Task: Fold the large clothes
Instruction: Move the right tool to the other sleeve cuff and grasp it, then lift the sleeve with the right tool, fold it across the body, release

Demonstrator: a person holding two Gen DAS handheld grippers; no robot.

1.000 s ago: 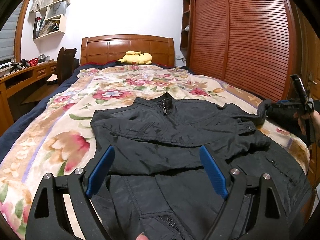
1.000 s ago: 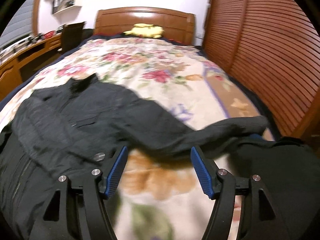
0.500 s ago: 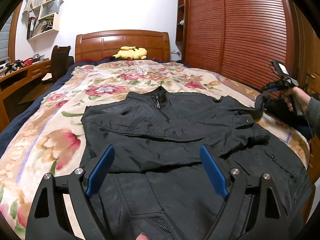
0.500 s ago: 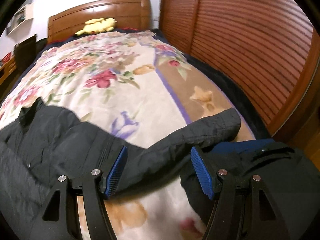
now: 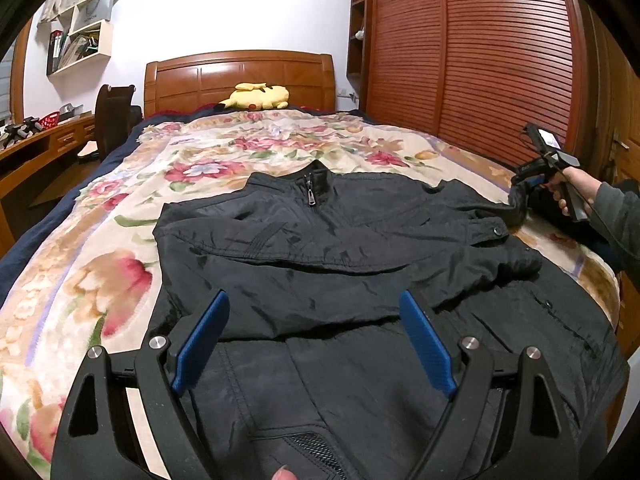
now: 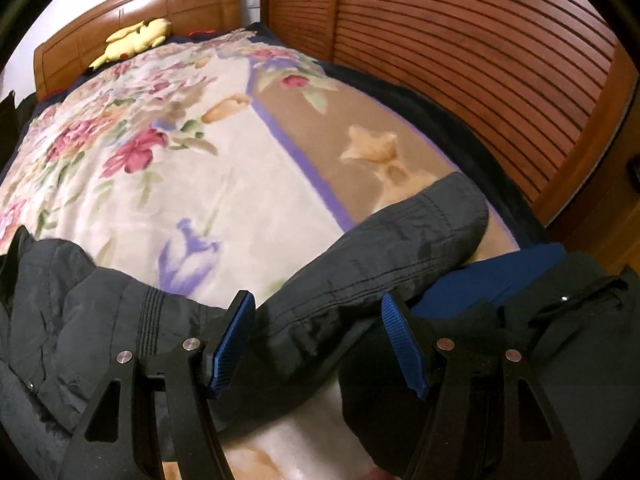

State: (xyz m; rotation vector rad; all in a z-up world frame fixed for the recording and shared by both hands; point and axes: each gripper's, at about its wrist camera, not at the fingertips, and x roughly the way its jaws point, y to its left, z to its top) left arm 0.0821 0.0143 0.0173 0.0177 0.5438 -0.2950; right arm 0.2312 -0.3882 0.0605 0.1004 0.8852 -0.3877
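While the black jacket (image 5: 340, 248) lay front-up across the floral blanket (image 5: 120, 208) on the bed, its collar pointed toward the wooden headboard (image 5: 240, 76) and its zipper pull sat closed at the neck. One sleeve was folded across the chest, while the other sleeve (image 6: 400, 248) stretched out to the side toward the slatted wardrobe doors (image 5: 480, 52), its cuff resting on the blanket's brown border. The left claw (image 5: 314, 344) hovered above the jacket's lower half with its blue pads (image 5: 202, 344) set wide apart and nothing pinched between them (the fabric below looked untouched by either pad). The right claw (image 6: 318, 344) was angled down over the outstretched sleeve, its jaws standing open with the sleeve lying under and between the pads; I could not tell whether either pad touched the cloth, and nothing was being squeezed. In the left wrist view the right claw appeared at the far edge of the bed, carried by a hand (image 5: 568, 190) in a grey sleeve. Just beside the cuff lay a dark heap of other clothing (image 6: 540, 320) with a blue piece showing in it. A yellow plush toy (image 5: 256, 96) rested against the headboard, and a wooden desk (image 5: 36, 148) with a chair (image 5: 112, 120) stood along the bed's other side, under wall shelves (image 5: 80, 24).
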